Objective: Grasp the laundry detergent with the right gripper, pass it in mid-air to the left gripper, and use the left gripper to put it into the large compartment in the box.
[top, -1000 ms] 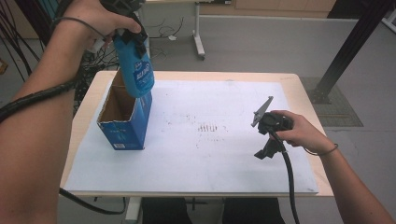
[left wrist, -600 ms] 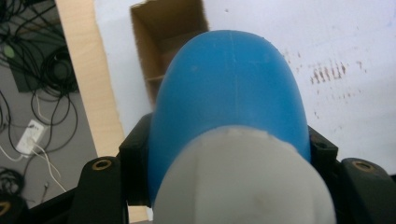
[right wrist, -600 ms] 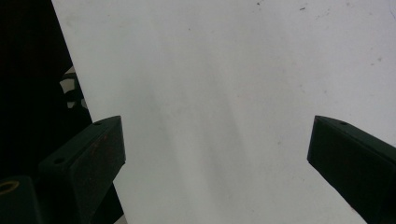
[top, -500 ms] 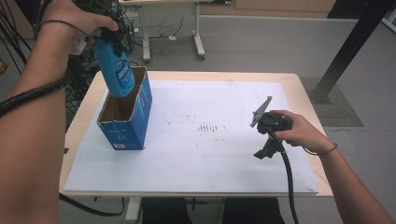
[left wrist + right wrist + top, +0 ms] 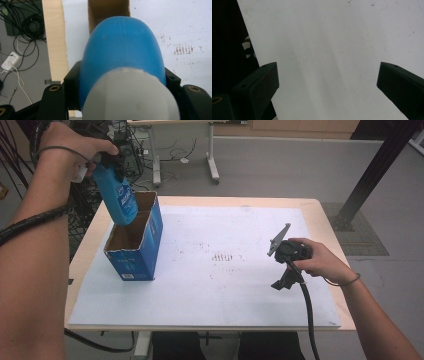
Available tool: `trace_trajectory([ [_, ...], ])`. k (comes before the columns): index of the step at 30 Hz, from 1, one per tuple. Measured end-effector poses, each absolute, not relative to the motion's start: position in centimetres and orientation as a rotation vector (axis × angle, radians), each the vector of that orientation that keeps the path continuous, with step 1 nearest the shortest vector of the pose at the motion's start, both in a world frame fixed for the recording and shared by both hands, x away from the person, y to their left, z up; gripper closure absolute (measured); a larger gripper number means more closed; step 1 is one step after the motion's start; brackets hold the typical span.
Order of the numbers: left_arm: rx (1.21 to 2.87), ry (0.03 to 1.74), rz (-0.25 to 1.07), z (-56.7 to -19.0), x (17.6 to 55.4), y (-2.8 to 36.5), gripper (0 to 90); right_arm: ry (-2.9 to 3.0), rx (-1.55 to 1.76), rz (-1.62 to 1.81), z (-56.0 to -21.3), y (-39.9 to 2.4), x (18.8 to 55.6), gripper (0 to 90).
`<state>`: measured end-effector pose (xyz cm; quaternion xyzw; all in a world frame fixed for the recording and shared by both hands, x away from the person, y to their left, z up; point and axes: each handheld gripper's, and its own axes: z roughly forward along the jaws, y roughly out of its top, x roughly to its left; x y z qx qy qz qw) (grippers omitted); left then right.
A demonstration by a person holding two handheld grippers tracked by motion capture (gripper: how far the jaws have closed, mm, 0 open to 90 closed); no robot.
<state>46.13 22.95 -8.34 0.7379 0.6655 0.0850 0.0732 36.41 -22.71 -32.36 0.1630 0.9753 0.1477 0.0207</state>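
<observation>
A blue bottle with a white cap hangs bottom-down and tilted over the far end of an open blue cardboard box. My left gripper is shut on the bottle near its neck, a black jaw pressing on each side of it. In the left gripper view the box's brown inside lies just past the bottle's bottom. My right gripper rests at the right of the table in a hand, its jaws wide open with nothing between them over the white sheet.
A white sheet covers most of the wooden table, with faint brown marks in its middle. The right gripper's cable trails off the near edge. Cables lie on the floor left of the table.
The left hand has carried the bottle to the left and slightly down, from over the box's right wall to over its far left side. The right hand has stayed put.
</observation>
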Motion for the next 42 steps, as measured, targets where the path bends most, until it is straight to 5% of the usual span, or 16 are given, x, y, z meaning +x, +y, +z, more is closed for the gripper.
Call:
trace_trajectory([
  [42, 2.235, 2.044, 0.166, -16.3, 46.4, 23.5, 37.7, 3.027, 0.482, 0.445, -32.8, -22.0, 36.3, 4.0],
])
